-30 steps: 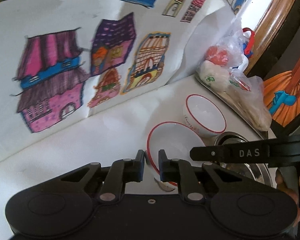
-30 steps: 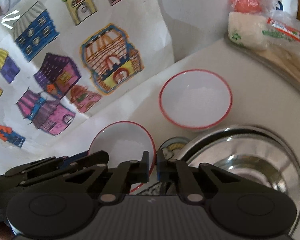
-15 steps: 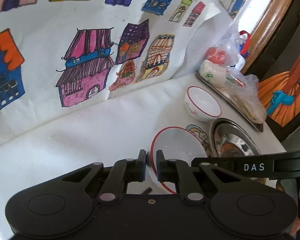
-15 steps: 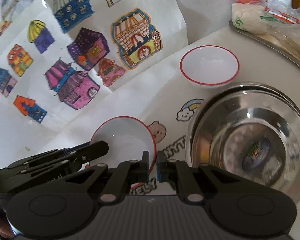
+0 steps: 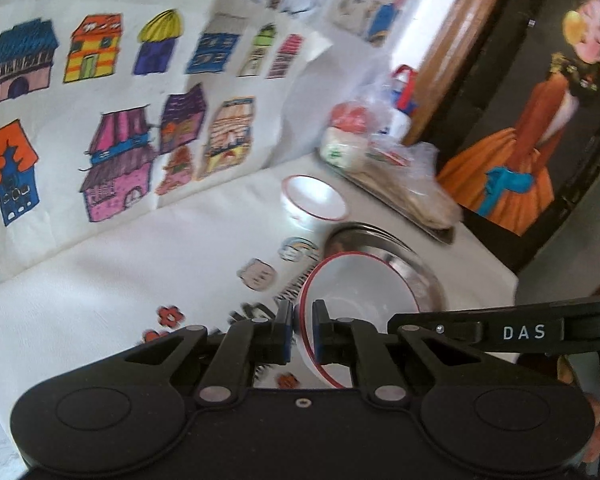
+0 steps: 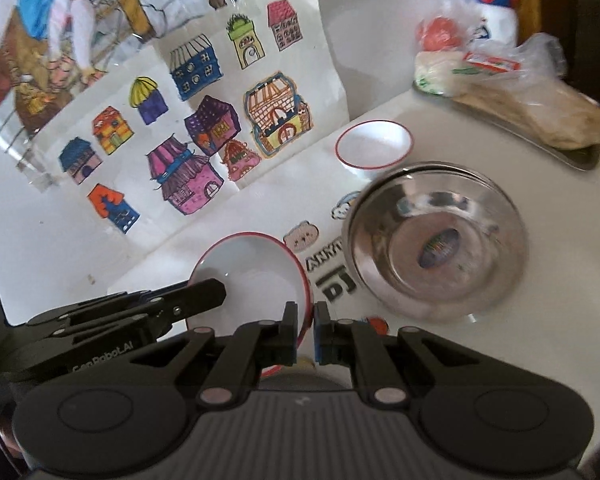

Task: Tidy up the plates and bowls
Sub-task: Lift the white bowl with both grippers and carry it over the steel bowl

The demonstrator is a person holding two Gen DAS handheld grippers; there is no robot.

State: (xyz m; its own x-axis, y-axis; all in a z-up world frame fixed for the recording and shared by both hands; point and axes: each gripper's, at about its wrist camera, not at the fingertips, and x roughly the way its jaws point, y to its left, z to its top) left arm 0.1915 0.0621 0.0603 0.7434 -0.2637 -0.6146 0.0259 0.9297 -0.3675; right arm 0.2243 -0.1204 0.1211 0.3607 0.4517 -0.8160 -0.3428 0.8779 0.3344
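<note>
Both claws pinch the rim of one red-rimmed bowl [image 6: 246,276], lifted clear of the desk [image 6: 440,120]: the left claw [image 5: 300,330] is closed to a narrow slit on the near rim, and the right claw [image 6: 305,330] is closed just as tightly on the rim's opposite side. In the left wrist view the bowl tilts on edge and overlaps the steel bowl [image 6: 436,236], so it hangs beside or partly over it; which, that view does not settle. A second red-rimmed bowl [image 6: 374,144] stands farther back, just beyond the steel one and near the steel tray [image 6: 580,158] of bagged food [image 6: 540,108]. A sheet of coloured house drawings [image 6: 204,136] leans behind, and cartoon stickers [image 6: 302,235] dot the white desk.

The step in hand looks like a carry toward a stack. Done well, it probably means levelling the bowl before lowering it, keeping both grips even so the thin rim does not twist out, centring it over the chosen bowl, and loosening only once its base is seated.
</note>
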